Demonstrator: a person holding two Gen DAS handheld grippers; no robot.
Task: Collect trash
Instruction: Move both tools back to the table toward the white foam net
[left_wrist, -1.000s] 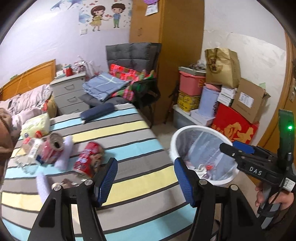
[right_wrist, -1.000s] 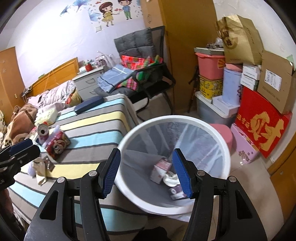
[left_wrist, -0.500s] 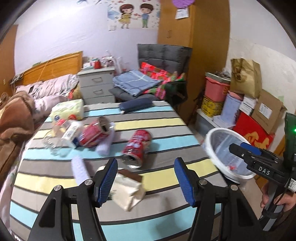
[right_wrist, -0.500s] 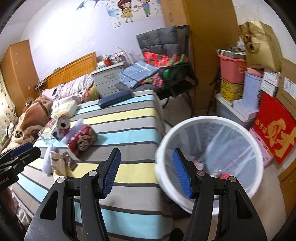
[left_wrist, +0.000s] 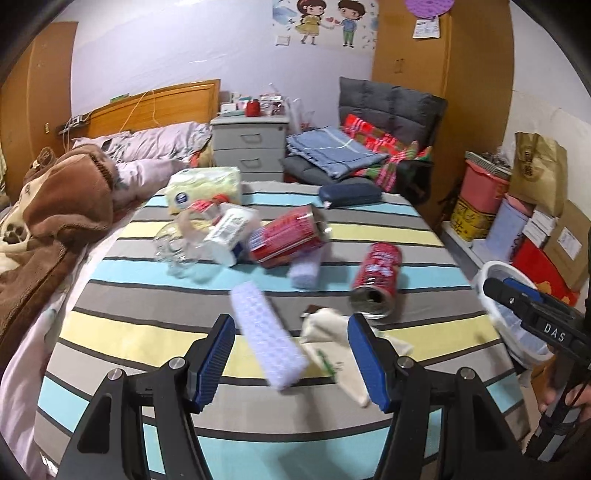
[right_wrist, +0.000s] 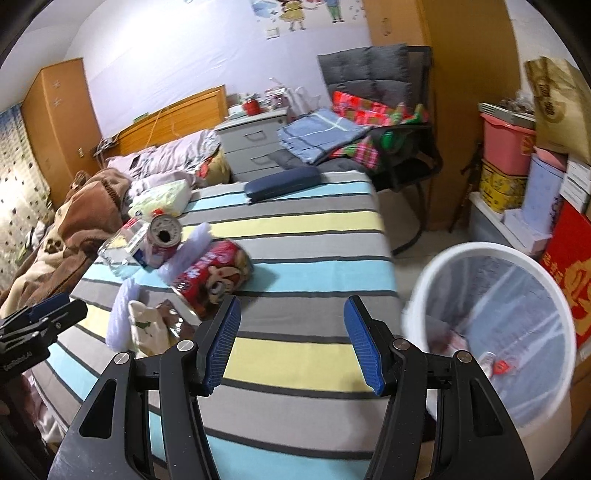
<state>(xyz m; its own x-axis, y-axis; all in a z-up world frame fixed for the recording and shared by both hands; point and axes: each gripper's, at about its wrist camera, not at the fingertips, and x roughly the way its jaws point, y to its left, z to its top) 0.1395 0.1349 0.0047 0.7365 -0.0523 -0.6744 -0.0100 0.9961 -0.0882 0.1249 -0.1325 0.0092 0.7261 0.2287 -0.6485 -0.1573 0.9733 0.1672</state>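
Left wrist view gives us the trash spread over the striped bed (left_wrist: 155, 343), from the left: a clear plastic bottle (left_wrist: 201, 240), a red can (left_wrist: 288, 240) lying near the middle, a pale bubble-textured roll (left_wrist: 267, 339) and a crumpled paper wrapper (left_wrist: 332, 339) towards the near edge, and a second red can (left_wrist: 376, 278) towards the right edge. We hold the left gripper (left_wrist: 291, 363) tilted down over the near edge, its blue fingers (left_wrist: 216, 358) wide apart and holding nothing; the roll and the wrapper lie beyond them. At the right border we see only a part of the white bin (left_wrist: 495, 269), behind the right gripper (left_wrist: 517, 295) and the hand (left_wrist: 565, 398) that carries it.

Right wrist view shows what the first cannot: the inside of the white bin (right_wrist: 424, 295), standing just beside the bed's right edge, with small scraps (right_wrist: 498, 365) at its bottom. The right gripper (right_wrist: 291, 343) points down over the bed's near right corner, fingers wide and empty.
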